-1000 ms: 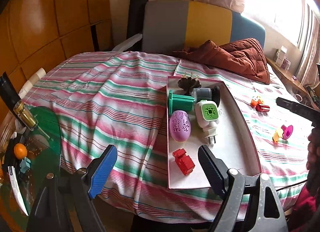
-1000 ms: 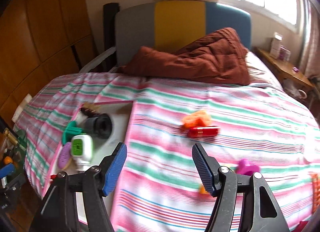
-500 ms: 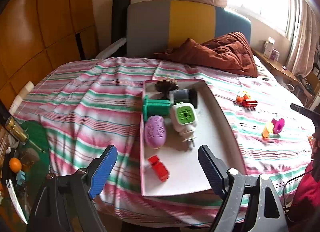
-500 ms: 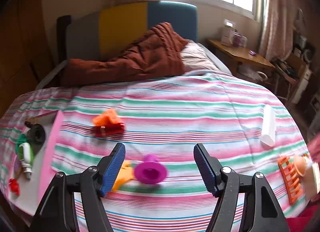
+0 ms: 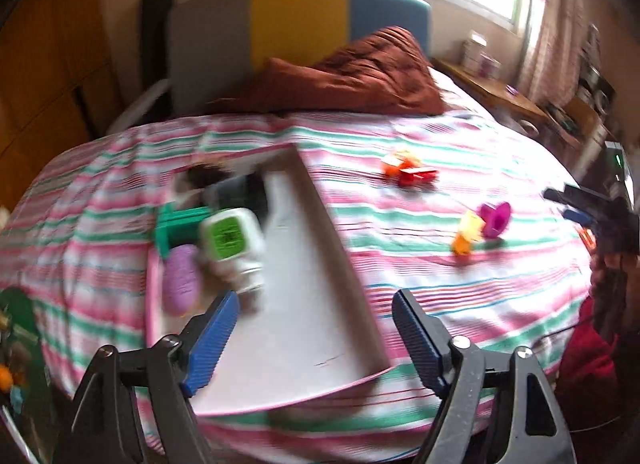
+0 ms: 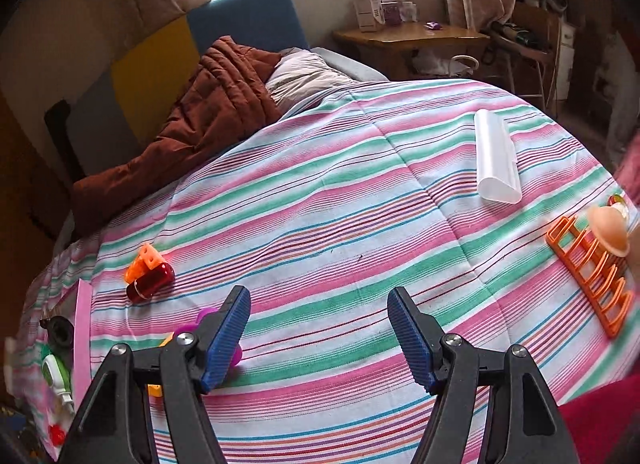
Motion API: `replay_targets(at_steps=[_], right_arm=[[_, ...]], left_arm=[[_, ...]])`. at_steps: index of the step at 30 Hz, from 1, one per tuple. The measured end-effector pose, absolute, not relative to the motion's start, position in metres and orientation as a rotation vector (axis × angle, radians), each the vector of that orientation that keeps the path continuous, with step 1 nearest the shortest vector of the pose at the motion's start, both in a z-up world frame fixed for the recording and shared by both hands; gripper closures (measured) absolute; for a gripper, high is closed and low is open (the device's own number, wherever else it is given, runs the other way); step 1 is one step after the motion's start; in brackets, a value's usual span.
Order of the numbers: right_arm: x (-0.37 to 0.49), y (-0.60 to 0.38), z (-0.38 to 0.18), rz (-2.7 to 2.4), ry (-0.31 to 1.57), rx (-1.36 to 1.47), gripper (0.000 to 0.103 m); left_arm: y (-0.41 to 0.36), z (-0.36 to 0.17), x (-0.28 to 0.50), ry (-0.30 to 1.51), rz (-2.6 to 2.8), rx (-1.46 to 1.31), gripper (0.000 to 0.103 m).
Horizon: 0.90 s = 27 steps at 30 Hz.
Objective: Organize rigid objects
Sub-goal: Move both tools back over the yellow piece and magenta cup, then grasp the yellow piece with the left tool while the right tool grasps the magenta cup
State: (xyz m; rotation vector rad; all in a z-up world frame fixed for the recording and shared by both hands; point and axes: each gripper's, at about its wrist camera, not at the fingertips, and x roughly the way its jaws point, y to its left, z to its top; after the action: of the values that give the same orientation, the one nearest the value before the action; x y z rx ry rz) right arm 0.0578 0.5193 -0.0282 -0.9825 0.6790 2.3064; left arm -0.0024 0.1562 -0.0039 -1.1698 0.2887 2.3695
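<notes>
Toys loose on striped bed (image 6: 340, 204) – red tube (image 6: 150, 282), purple cup (image 5: 496, 218), orange rack (image 6: 588, 276). Tray (image 5: 320, 304) holds plug (image 5: 232, 240). Left gripper (image 5: 316, 328) closing on nothing, right gripper (image 6: 318, 332) spread, empty.

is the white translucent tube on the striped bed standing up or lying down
Lying down. In the right wrist view the white tube rests lengthwise on the striped bedspread, its long side flat against the fabric, apart from the other items.
</notes>
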Motion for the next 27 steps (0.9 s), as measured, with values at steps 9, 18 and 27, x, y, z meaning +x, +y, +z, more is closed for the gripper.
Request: replay_targets(at_steps=[9, 18, 27], right_arm=[[0.049, 0.508, -0.031, 2.341, 0.637, -1.047, 0.029], [0.052, 0.52, -0.033, 2.313, 0.695, -1.038, 0.028], [0.053, 0.529, -0.035, 2.293, 0.749, -1.039, 0.028]], left_arm=[[0.241, -0.024, -0.004, 0.413, 2.216, -1.148, 0.026], [0.294, -0.046, -0.009, 0.449, 2.015, -1.163, 0.039], [0.347, -0.059, -0.025, 0.531, 1.943, -1.124, 0.039]])
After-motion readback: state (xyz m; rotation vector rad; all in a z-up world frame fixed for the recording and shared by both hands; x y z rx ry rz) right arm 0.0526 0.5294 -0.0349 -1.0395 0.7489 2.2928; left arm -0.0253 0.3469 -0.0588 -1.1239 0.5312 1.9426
